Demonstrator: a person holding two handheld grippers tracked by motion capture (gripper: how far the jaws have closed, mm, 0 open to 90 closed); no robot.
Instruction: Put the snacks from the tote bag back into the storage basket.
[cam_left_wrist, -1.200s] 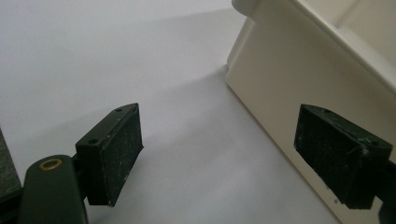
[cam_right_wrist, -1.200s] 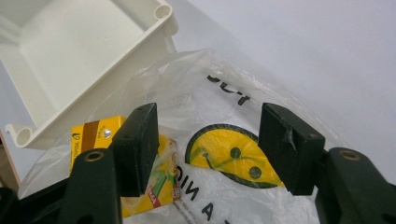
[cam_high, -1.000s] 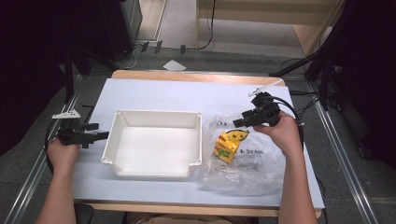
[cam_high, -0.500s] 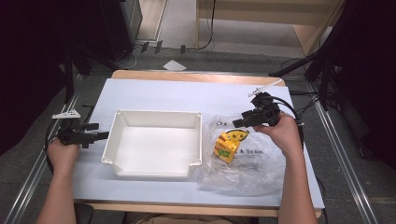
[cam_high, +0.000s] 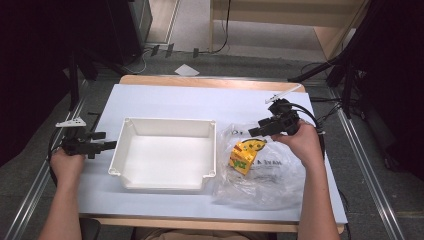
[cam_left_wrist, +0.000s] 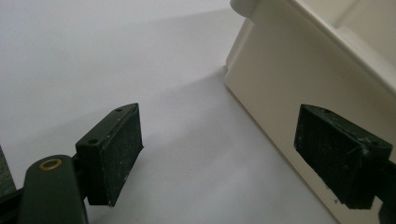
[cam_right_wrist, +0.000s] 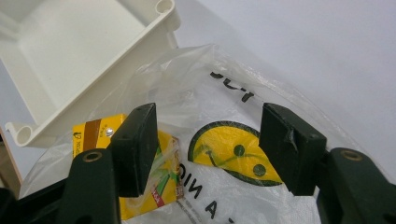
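The print on the clear plastic bag is reading only in fragments, creased film and your own jaws cutting off the letters around its yellow smiling-face mark, and the yellow carton inside it is partly hiding behind one jaw in the right gripper view. That boxy carton is lying with its long axis running from the white plastic tray toward your near edge of the table, just beside the tray's right wall. You are holding your right gripper over the crinkled bag with its jaws spread wide, closing on nothing. Your left gripper is sitting low beside the tray's smooth left wall, jaws likewise spread apart, one pad appearing against that wall; contact is unclear.
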